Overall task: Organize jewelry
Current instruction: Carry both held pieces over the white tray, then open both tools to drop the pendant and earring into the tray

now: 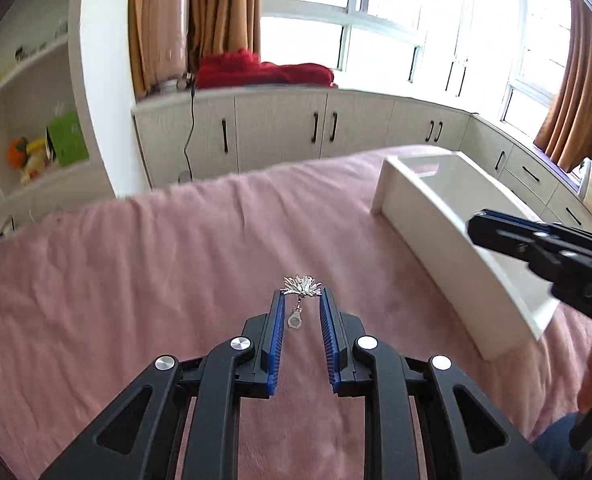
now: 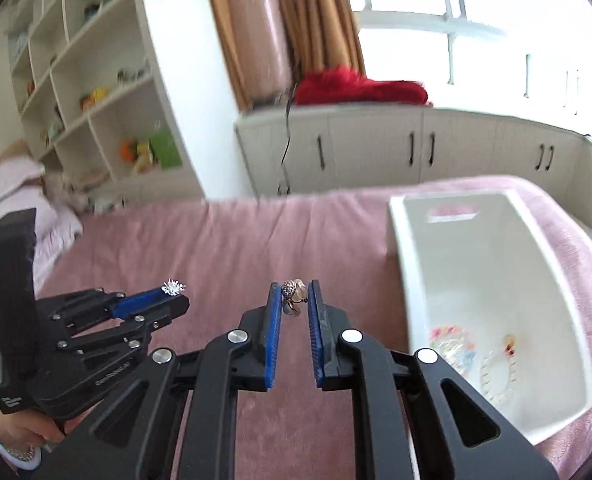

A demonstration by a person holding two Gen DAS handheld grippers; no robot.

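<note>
Over a pink bed (image 1: 135, 280), the left gripper (image 1: 302, 296) pinches a silver brooch (image 1: 302, 286); the right gripper (image 2: 293, 294) clamps a ring (image 2: 293, 296) beside a white bin (image 2: 552, 280). Cabinets (image 1: 279, 128) line the window (image 1: 396, 12).

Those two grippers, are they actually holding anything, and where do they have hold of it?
Both hold jewelry at their fingertips. The left gripper pinches a silver spiky brooch by its sides, pendant dangling. The right gripper pinches a gold ring by its sides.
</note>
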